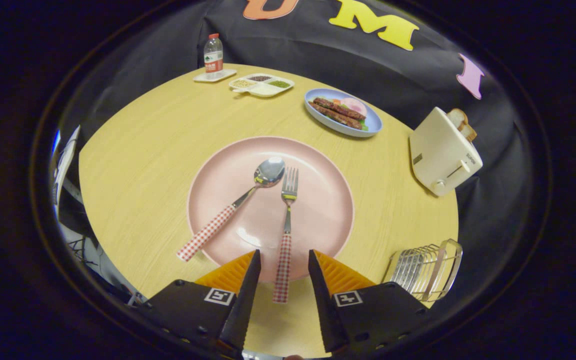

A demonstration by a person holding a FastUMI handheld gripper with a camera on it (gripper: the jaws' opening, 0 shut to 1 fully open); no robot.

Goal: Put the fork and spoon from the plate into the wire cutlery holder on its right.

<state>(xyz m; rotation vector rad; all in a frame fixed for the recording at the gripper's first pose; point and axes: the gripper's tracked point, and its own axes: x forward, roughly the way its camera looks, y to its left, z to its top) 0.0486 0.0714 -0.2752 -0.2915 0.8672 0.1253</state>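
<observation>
fork [286,220] handle between tool [284,260] fingers — untouched

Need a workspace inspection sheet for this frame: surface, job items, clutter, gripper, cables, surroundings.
Surface: round wooden table, no spills seen.
Job's things: fork and spoon lie on the pink plate, checked handles overhanging its near rim; wire cutlery holder right of the plate.
Clutter: toaster with bread, blue plate of food, divided dish, water bottle on a small tray.
Grippers: gripper open, fork handle between the fingers, not touching.
Cables: nothing seen.
Surroundings: black cloth wall behind.
</observation>
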